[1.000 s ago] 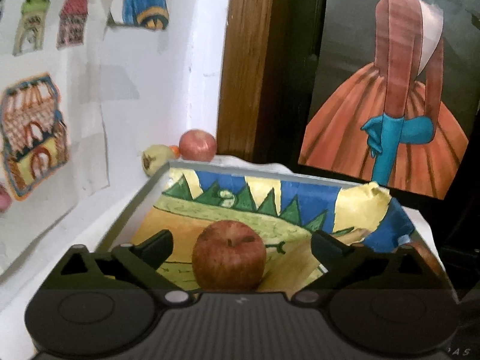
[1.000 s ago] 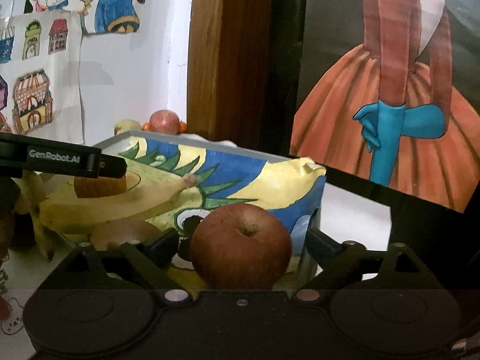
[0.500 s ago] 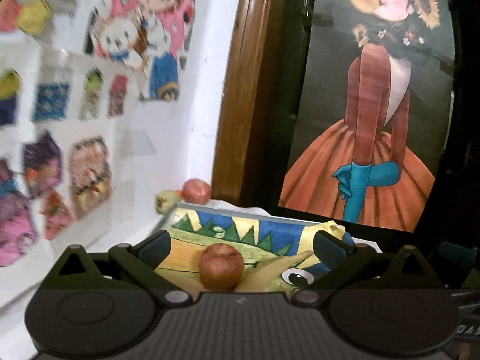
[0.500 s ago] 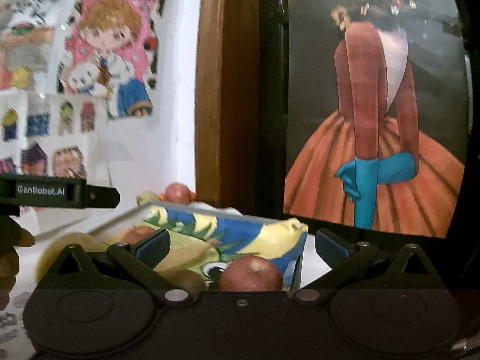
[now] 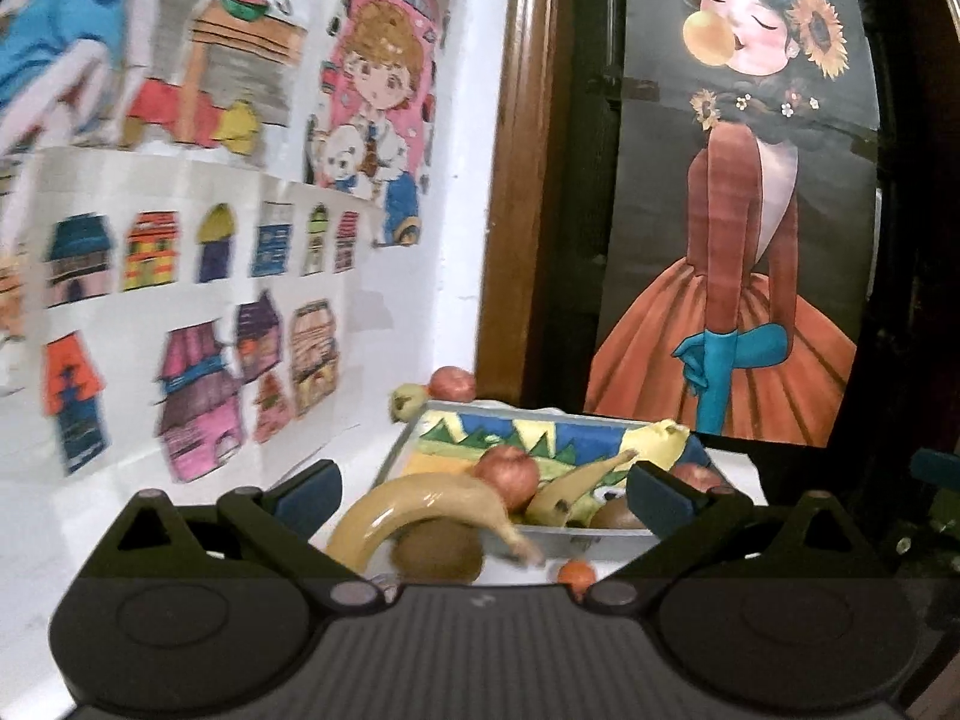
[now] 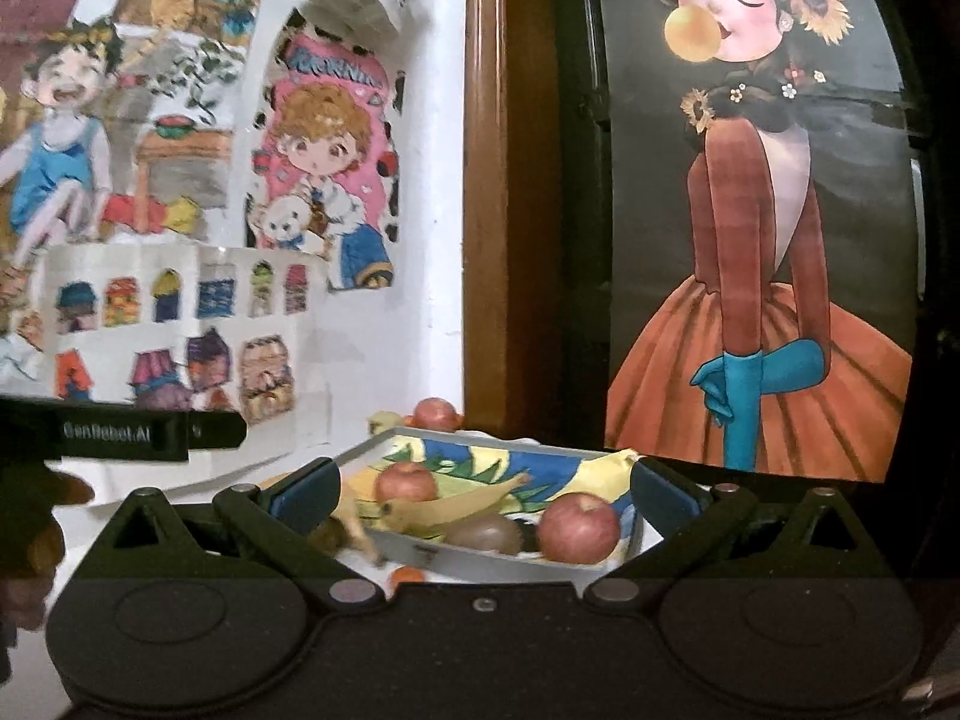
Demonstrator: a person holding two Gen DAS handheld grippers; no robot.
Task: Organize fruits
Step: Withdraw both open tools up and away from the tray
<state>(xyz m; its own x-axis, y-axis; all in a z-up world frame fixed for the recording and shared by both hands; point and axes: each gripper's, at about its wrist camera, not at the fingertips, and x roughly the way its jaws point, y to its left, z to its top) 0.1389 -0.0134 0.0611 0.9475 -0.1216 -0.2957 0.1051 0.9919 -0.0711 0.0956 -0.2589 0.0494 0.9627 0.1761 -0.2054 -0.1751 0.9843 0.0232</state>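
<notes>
Left wrist view, my left tongs (image 5: 483, 486) gaping wide and empty, hanging before the tray (image 5: 393, 450) holding apples and bananas, my right tongs (image 6: 483, 489) likewise spread, gripping nothing.

A: What covers the white wall (image 5: 462, 192)?
B: Children's drawings (image 6: 180, 294): rows of coloured houses, and a cartoon child holding a puppy (image 6: 321, 180).
A: And right of the wooden frame (image 5: 519, 180)?
B: A painting of a figure in an orange skirt (image 6: 756, 240).
</notes>
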